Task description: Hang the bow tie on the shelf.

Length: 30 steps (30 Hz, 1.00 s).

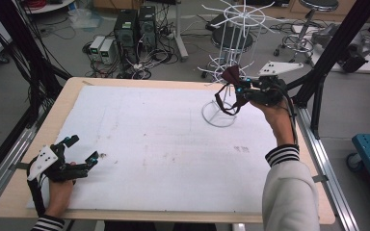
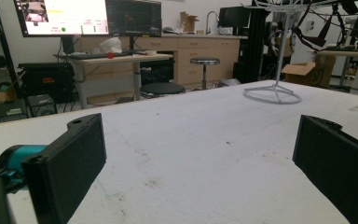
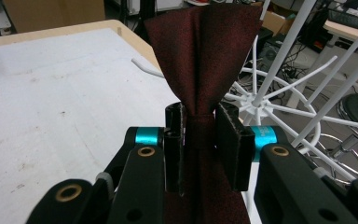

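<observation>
Beside the white wire rack (image 1: 231,57), the right gripper (image 3: 200,140) pinches a soft, light maroon bow tie (image 3: 200,51) at its knot; the left gripper (image 2: 196,158) rests unclenched, far away.

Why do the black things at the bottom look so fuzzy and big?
In the left gripper view the jaws sit close to the lens, so they blur while the white stand farther off stays sharper. In the right gripper view the jaws look huge pinching the dark red bow tie; the table looks washed out.

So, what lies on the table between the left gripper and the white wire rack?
Nothing: between the left gripper and the white wire rack the high view shows bare, lightly stained white table cover, and so does the left gripper view.
</observation>
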### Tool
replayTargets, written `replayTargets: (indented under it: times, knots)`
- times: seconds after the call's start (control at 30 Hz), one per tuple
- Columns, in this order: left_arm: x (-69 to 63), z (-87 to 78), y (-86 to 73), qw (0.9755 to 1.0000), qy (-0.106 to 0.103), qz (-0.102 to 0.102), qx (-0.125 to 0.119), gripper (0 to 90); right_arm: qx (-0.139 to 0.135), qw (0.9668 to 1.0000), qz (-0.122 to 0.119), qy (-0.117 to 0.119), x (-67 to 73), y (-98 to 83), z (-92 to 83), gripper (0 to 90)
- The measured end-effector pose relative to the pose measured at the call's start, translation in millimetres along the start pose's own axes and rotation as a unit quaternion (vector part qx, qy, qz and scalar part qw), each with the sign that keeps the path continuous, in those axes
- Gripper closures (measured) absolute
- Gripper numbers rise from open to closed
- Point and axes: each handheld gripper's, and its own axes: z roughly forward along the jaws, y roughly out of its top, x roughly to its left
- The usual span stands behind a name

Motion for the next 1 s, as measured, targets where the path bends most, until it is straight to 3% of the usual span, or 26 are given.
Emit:
replayTargets:
  times: [0.4,0.47,0.53,0.6,0.67,0.73,0.77,0.8,0.9,1.0]
  knots:
    - [-0.1,0.1,-0.1,1.0,0.0,0.0,-0.001,3.0,-0.002,0.9998,0.0,-0.018,-1.2,-0.5,-3.6,64.5]
    - [0.0,0.2,-0.2,1.0,0.0,0.0,-0.002,3.0,-0.008,0.9997,0.0,-0.025,-1.3,-0.2,-4.8,58.0]
    - [-0.1,0.2,-0.1,1.0,0.0,0.0,-0.001,3.1,-0.016,0.9991,0.007,-0.039,-0.4,0.0,-6.4,43.6]
    - [-0.1,0.2,-0.1,1.0,0.0,0.0,-0.002,3.1,-0.02,0.9977,0.017,-0.062,1.2,-0.4,-7.3,21.8]
    - [0.0,0.0,-0.1,1.0,0.001,-0.001,-0.001,3.1,-0.033,0.9964,0.025,-0.074,3.5,-1.3,-11.1,10.6]
    - [0.1,0.0,0.0,1.0,0.0,0.0,0.0,3.1,-0.059,0.9948,0.031,-0.077,6.5,-2.9,-16.6,8.7]
    - [0.0,0.0,-0.1,1.0,0.001,-0.001,-0.001,3.1,-0.069,0.9941,0.034,-0.077,8.2,-3.7,-19.4,1.7]
    - [0.0,0.1,-0.1,1.0,0.0,0.0,-0.001,3.1,-0.074,0.9933,0.037,-0.08,9.5,-4.5,-20.9,0.7]
    - [0.0,0.1,-0.1,1.0,0.0,0.0,-0.001,3.1,-0.088,0.9917,0.053,-0.077,12.6,-7.2,-28.9,0.6]
    - [0.0,0.0,-0.1,1.0,0.001,-0.001,-0.001,3.1,-0.102,0.9908,0.052,-0.072,16.4,-8.8,-33.8,0.7]
